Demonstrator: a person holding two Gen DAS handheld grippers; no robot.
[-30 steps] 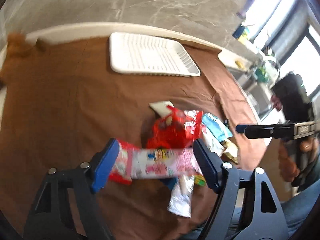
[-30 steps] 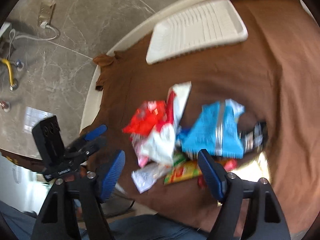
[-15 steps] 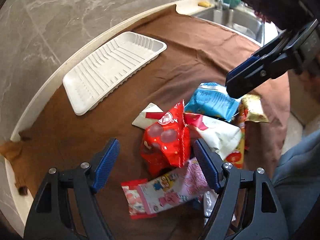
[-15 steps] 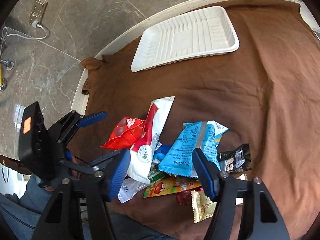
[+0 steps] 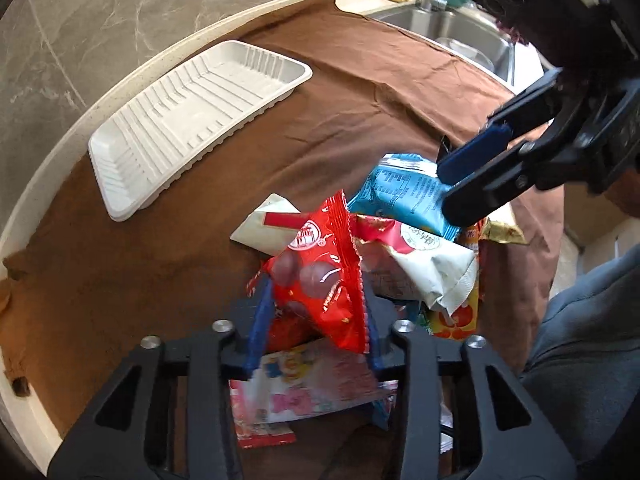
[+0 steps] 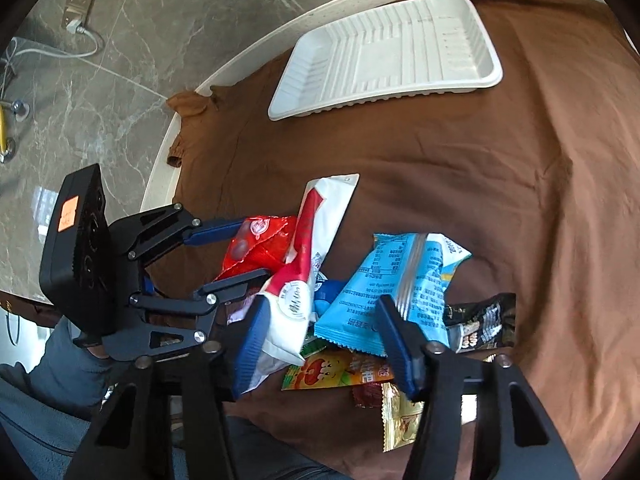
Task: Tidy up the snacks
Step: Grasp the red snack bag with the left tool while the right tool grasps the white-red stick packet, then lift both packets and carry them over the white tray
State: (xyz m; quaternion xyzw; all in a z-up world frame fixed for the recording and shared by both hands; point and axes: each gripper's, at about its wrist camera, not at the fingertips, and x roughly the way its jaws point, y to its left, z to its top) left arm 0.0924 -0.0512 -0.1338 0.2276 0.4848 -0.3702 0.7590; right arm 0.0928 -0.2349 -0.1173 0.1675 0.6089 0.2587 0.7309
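The left gripper (image 5: 316, 312) is closing its blue jaws on a red packet (image 5: 320, 276), the pads pressing its crinkled lower half at both sides, in the heap of snacks on a brown cloth (image 5: 180, 280). The right gripper (image 6: 324, 340) is closing too, jaws still apart astride the near edge of a blue packet (image 6: 396, 280), with a white packet (image 6: 304, 280) crowding its left pad; whether either pad bears on the blue film cannot be told.

Both packets look light, air-puffed and slick, likely to crumple or slide, so a pinch across the flat sealed end seam should hold better than one on the swollen middle. The red one shows round sweets inside that may shift as it lifts.

From the red packet, the white packet lies at 1 o'clock, the blue one beyond it at 2, a pink cartoon packet (image 5: 304, 388) under the jaws at 6. An orange fruit packet (image 6: 340, 372), a gold one (image 6: 400, 420) and a black one (image 6: 484, 324) fringe the heap. A white ribbed tray (image 5: 192, 120), empty, waits at 11 o'clock, well apart.
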